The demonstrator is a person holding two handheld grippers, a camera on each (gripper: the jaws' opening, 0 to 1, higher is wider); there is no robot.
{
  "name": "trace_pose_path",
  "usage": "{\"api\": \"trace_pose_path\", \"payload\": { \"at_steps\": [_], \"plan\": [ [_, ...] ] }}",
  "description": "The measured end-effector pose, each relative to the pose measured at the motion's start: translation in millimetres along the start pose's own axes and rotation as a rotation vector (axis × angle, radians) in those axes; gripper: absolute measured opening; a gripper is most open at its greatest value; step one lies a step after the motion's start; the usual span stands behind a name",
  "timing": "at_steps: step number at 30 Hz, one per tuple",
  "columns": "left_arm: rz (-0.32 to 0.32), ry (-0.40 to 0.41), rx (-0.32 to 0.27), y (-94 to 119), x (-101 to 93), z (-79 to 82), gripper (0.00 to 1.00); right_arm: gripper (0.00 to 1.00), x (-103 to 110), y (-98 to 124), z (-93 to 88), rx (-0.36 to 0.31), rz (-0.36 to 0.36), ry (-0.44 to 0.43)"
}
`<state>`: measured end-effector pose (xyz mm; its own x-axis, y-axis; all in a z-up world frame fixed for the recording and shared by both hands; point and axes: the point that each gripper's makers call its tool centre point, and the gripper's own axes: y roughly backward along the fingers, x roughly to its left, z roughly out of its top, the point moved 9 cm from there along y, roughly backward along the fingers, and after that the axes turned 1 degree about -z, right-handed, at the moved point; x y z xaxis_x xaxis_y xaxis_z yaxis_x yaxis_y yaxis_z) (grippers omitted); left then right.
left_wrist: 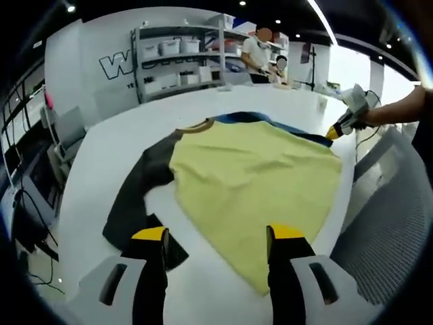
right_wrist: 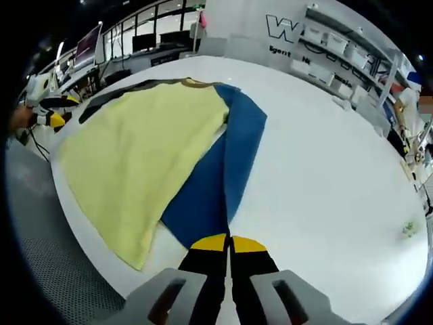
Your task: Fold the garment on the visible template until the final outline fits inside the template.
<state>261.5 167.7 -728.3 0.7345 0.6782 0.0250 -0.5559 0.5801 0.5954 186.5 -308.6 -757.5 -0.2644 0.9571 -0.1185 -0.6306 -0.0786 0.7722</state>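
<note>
Counter (left_wrist: 223, 101): we're looking at a broad white counter that carries everything, its edge curving round on our side, and we can't make out any template outline on it.

Garment (left_wrist: 264, 183): here's the yellow shirt, lying flat across the middle of the counter with its collar at the far end, a dark sleeve (left_wrist: 132, 203) spread out to the left and a blue sleeve (right_wrist: 226, 162) to the right.

Shelving (left_wrist: 179, 57): we see racks with white bins against the far wall, well apart from the work, with people standing beyond the counter.

Left hand-held gripper (left_wrist: 218, 237): it hovers over the near hem with its jaws spread wide apart, one tip above the dark sleeve's end, the other above the yellow cloth, gripping nothing.

Right hand-held gripper (right_wrist: 230, 244): its jaws are pressed together right at the near end of the blue sleeve; we think they're pinching the cuff, and the sleeve runs straight away from the tips.

Progress: we judge this an early stage, since the body lies unfolded and both sleeves are out to the sides.

Left to do: we reckon the blue sleeve goes over the yellow body first, then the dark sleeve, then the body is folded down until the outline sits inside the template.
</note>
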Motion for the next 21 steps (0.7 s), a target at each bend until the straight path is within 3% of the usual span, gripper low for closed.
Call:
{"api": "trace_pose_path", "payload": {
  "at_steps": [10, 16, 21],
  "plan": [
    [-0.001, -0.003, -0.012, 0.0, 0.7, 1.7, 0.58, 0.0, -4.1, 13.3, 18.9, -0.068, 0.0, -0.023],
    [-0.004, -0.009, -0.008, 0.4, 1.3, 1.6, 0.57, 0.0, -5.6, 30.8, 46.4, -0.161, 0.005, -0.048],
    [-0.006, -0.014, -0.012, -1.2, 2.0, 3.0, 0.58, 0.0, -6.5, 40.9, 67.9, -0.209, 0.008, -0.015]
  ]
}}
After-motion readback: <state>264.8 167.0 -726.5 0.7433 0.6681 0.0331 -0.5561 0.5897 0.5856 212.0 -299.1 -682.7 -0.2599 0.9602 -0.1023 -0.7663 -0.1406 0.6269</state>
